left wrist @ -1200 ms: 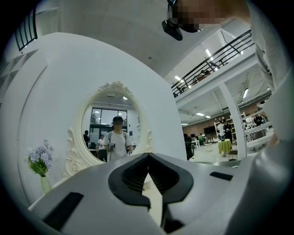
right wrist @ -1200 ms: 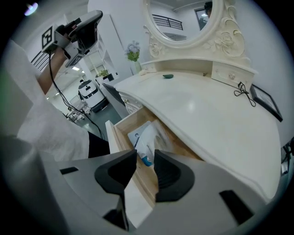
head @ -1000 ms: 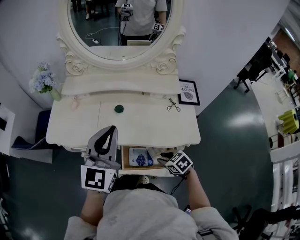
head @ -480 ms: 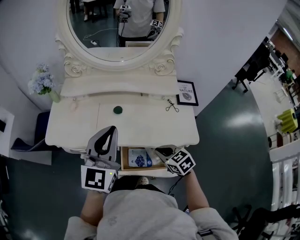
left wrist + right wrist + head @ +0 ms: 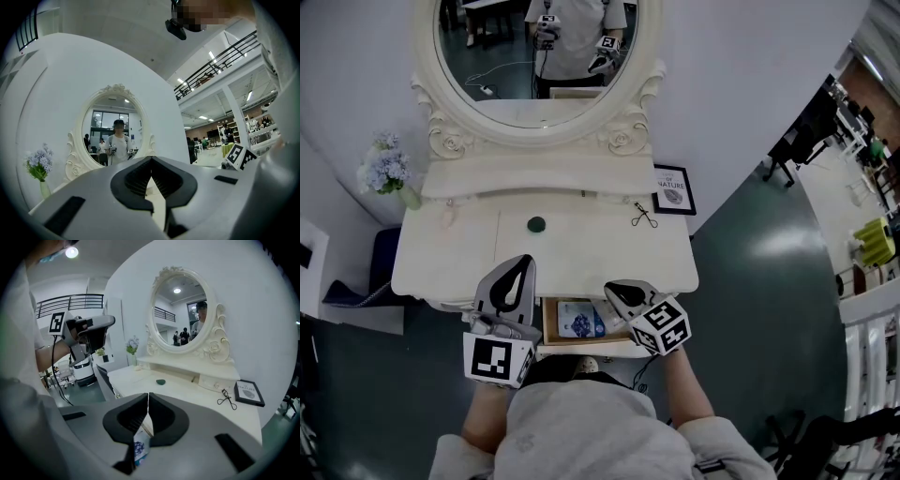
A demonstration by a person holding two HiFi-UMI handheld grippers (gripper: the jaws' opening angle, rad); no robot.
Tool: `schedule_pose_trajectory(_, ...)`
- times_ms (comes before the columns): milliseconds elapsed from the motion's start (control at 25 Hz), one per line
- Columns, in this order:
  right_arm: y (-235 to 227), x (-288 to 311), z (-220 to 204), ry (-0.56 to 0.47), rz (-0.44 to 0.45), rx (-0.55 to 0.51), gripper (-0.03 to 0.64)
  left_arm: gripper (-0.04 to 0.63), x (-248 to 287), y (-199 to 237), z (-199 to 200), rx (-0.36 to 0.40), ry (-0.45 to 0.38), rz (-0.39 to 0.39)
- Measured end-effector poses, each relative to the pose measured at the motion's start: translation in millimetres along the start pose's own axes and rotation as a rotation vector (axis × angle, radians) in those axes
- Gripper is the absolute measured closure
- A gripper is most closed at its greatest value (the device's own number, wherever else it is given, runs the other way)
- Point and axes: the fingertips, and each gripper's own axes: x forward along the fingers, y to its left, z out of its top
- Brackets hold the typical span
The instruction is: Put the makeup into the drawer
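- I judge the job part done: a blue packet [image 5: 578, 319] lies in the open drawer [image 5: 548, 324], bottom centre.
- A green piece [image 5: 535, 225] and a curler [image 5: 645, 214] are left on the surface [image 5: 591, 251], mid-frame.
- Left gripper [image 5: 523, 260] and right gripper [image 5: 612, 289]: fingers together, empty.

One mirror [image 5: 539, 56], one flower bunch [image 5: 384, 167], one framed picture [image 5: 673, 187], one green lump [image 5: 535, 224], one blue packet [image 5: 579, 320], two grippers [image 5: 523, 260] [image 5: 610, 288].
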Motion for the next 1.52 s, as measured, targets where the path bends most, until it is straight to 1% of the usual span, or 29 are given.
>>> schedule_pose_trajectory(480,7.0,-17.3,64.9,-0.19,-0.051,-0.028,0.594,0.58,0.0,3.8,1.2,0.0,-0.004,-0.001)
schedule_pose_trajectory(840,12.7,-35.3,105.2,-0.311,-0.075,-0.05,0.594,0.58,1.2,3.9,1.9,-0.003,-0.005,-0.009)
schedule_pose_trajectory(1080,14.6,-44.5,123.9,-0.38,-0.098,-0.07,0.594,0.58,2.2,5.6,1.5,-0.003,-0.009,-0.013)
schedule_pose_trajectory(1520,19.1,-55.5,148.2,-0.467,-0.123,-0.087,0.594,0.58,4.9,11.5,2.6,-0.009,-0.011,-0.014)
